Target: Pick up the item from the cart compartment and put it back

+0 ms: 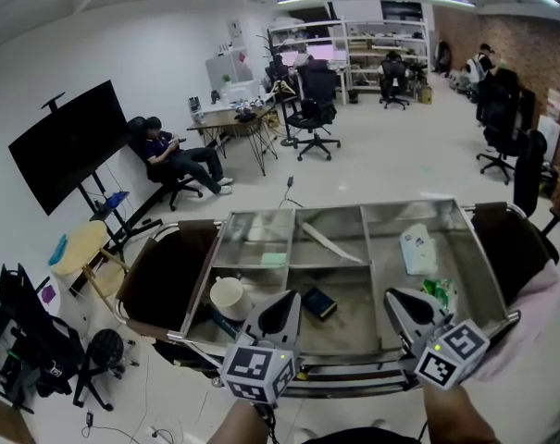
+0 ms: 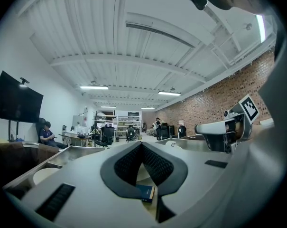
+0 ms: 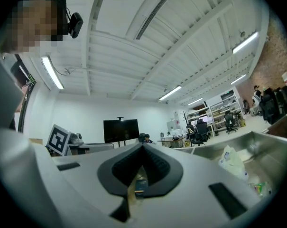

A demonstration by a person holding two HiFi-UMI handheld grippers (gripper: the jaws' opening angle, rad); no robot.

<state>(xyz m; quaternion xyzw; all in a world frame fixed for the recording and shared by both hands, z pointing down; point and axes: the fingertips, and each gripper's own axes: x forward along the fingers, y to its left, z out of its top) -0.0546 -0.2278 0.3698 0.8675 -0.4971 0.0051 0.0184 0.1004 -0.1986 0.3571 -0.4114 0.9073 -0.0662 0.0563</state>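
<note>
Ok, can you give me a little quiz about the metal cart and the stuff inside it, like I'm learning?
1. True or false: the small dark blue box lies in the middle front compartment of the shiny metal cart.
2. The left gripper and the right gripper are over the cart's near edge. Whose jaws are shut? A) left only B) right only C) both
3. Fill in: the white round container sits in the ___ front compartment.
Key: 1 true; 2 C; 3 left.
</note>
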